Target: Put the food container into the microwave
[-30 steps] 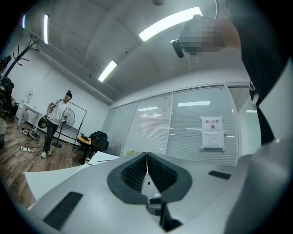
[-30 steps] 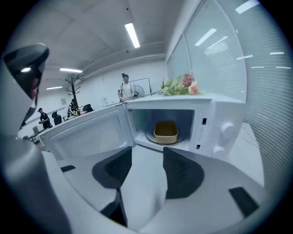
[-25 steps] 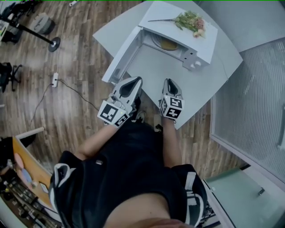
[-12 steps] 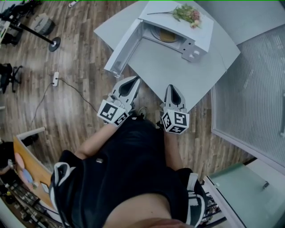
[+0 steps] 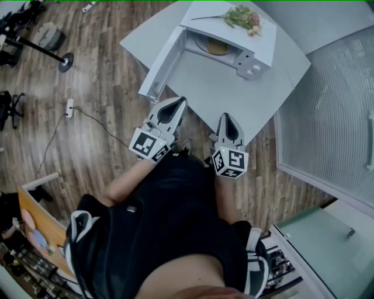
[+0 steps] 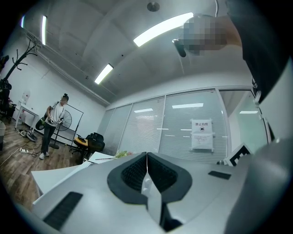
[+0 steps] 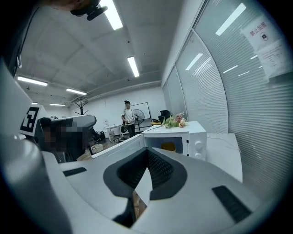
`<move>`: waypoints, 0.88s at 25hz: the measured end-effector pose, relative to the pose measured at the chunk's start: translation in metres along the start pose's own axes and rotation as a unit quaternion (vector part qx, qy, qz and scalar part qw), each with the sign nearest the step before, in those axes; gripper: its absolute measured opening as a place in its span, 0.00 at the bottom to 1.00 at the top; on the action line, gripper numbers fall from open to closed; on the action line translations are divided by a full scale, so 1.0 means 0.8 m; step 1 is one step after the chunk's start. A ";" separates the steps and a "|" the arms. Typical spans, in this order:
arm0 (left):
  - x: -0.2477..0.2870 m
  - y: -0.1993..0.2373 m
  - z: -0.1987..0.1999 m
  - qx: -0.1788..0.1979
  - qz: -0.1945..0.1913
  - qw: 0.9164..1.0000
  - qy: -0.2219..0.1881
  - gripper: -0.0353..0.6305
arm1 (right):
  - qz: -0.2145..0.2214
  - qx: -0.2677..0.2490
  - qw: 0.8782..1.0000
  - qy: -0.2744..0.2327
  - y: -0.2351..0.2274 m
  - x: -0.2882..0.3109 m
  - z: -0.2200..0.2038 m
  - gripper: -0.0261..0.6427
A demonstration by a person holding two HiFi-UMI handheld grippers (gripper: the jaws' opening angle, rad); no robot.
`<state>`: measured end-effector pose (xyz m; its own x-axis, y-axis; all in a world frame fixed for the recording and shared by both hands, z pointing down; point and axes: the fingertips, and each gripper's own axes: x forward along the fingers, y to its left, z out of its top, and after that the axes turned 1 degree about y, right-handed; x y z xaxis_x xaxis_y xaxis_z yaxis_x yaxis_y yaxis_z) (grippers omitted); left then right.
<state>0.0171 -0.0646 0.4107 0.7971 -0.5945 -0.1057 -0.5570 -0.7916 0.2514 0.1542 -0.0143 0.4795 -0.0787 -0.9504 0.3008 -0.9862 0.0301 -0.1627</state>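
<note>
Wood floor (image 5: 87,99) lies open at far left. Left tool (image 5: 175,105), jaws pressed together on nothing, noses up near the bottom corner of the open door (image 5: 159,64), at the desk (image 5: 228,87) edge. Food container (image 5: 220,48) sits inside the microwave (image 5: 260,44), well apart from both tools. Right tool (image 5: 227,118), likewise closed and empty, points at the desk's near edge, bare desktop ahead of it.

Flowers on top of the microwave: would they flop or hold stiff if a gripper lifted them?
Probably floppy: the flowers lie flat on the microwave with a thin stem, so the heads would likely droop. They look light for their spread, and likely bruise if squeezed.
</note>
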 end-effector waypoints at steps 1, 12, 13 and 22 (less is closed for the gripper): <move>-0.001 0.002 0.001 0.001 -0.001 1.000 0.000 0.09 | -0.001 0.000 1.000 -0.002 0.001 0.001 0.001 0.08; -0.009 0.019 0.009 0.002 -0.008 1.000 -0.003 0.09 | -0.001 0.003 1.000 -0.001 0.020 0.018 0.002 0.08; -0.009 0.020 0.008 0.002 -0.008 1.000 -0.003 0.09 | -0.002 0.004 1.000 0.000 0.020 0.019 0.001 0.08; -0.009 0.025 0.004 -0.003 -0.009 1.000 -0.001 0.09 | -0.007 0.006 1.000 0.005 0.020 0.024 0.000 0.08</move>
<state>-0.0005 -0.0763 0.4136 0.8067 -0.5804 -0.1116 -0.5412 -0.8013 0.2550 0.1371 -0.0321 0.4825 -0.0669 -0.9475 0.3128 -0.9855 0.0138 -0.1691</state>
